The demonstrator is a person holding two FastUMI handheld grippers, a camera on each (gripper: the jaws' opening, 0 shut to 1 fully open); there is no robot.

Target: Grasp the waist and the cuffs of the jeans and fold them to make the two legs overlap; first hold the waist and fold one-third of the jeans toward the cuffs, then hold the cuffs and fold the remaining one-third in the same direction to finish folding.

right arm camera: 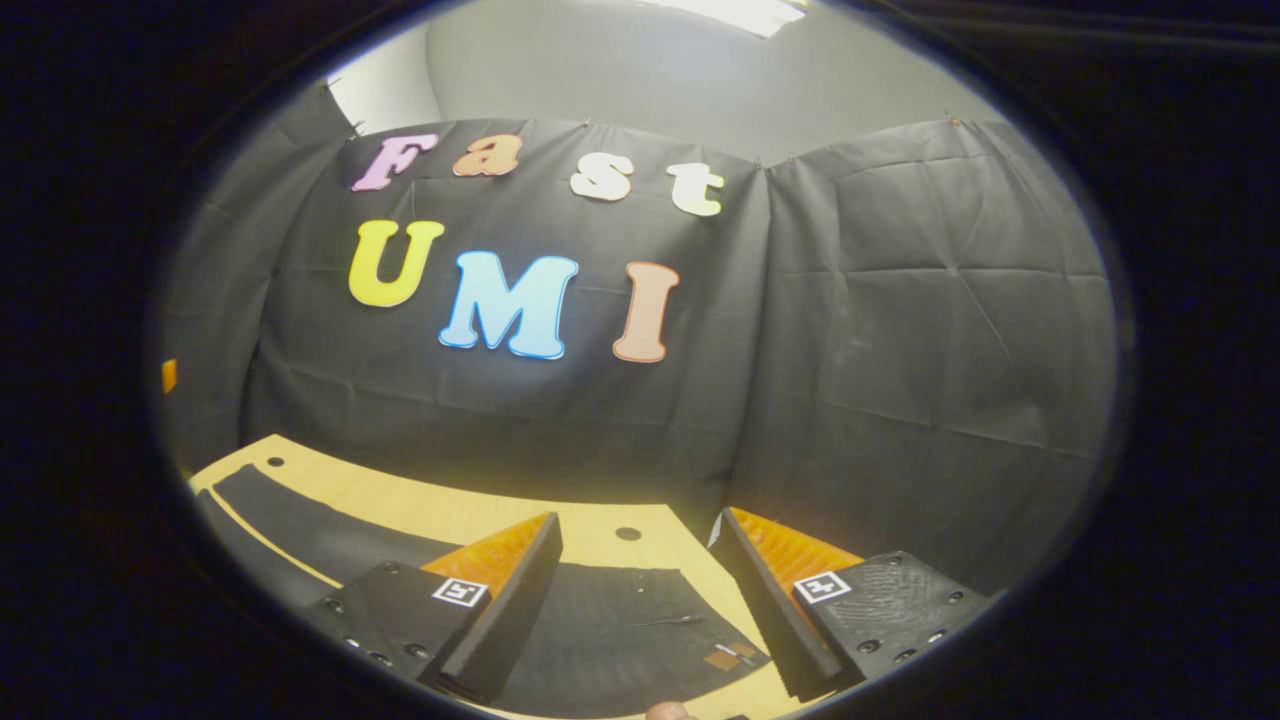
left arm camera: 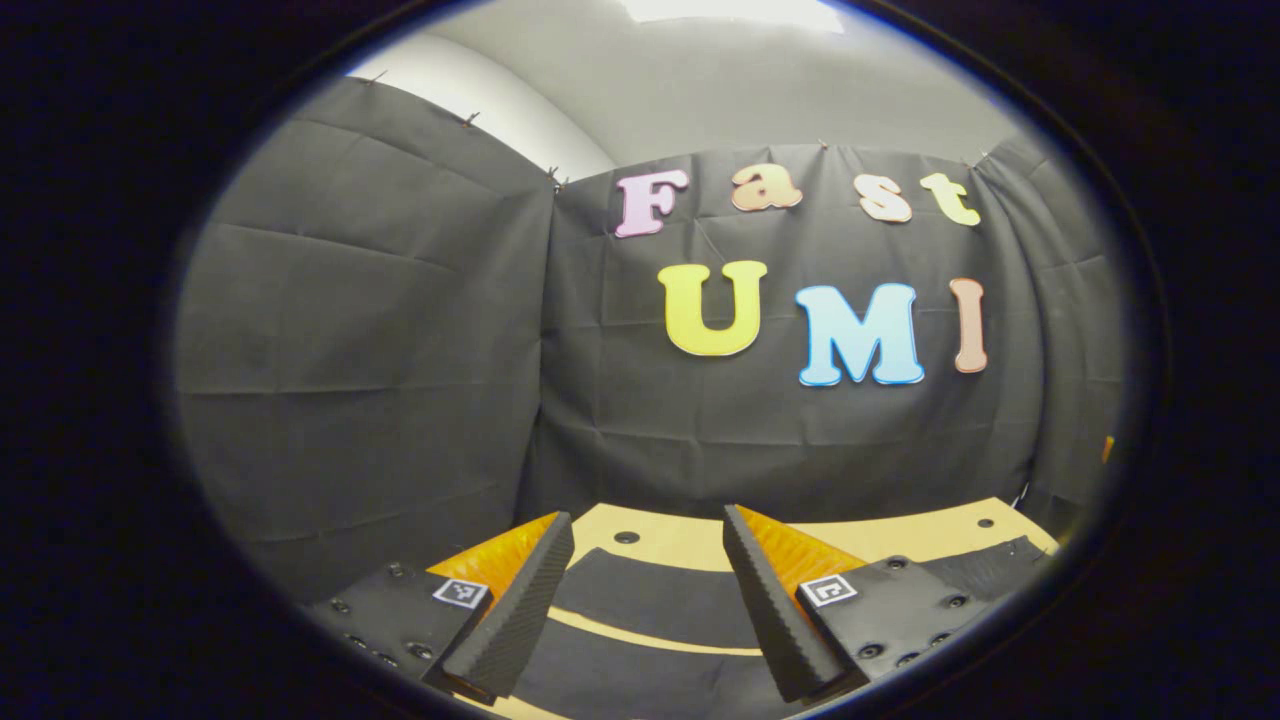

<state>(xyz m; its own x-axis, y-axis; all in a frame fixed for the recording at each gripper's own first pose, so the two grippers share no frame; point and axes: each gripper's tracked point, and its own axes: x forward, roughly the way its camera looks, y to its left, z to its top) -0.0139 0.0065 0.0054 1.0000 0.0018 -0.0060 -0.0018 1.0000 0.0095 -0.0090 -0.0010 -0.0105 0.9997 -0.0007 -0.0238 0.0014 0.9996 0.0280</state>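
Left gripper view has my left tool gaping above the dark jeans spread on the bench at six o'clock, right tool likewise agape over their patch end, so legs seem unfolded, grasping waist and cuffs likely next.

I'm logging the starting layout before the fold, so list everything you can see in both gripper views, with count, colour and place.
jeans: one pair, black, lying flat on the table, legs side by side; the waist with a small brown patch lies in front of the right gripper, and the legs run out ahead of the left gripper.
table: one, light wood with small round holes, under the jeans, against the booth wall.
booth wall: black cloth panels, behind and beside the table.
room wall: grey-white, above the cloth.
left gripper: one, open, above the legs, holding nothing.
right gripper: one, open, above the waist, holding nothing.
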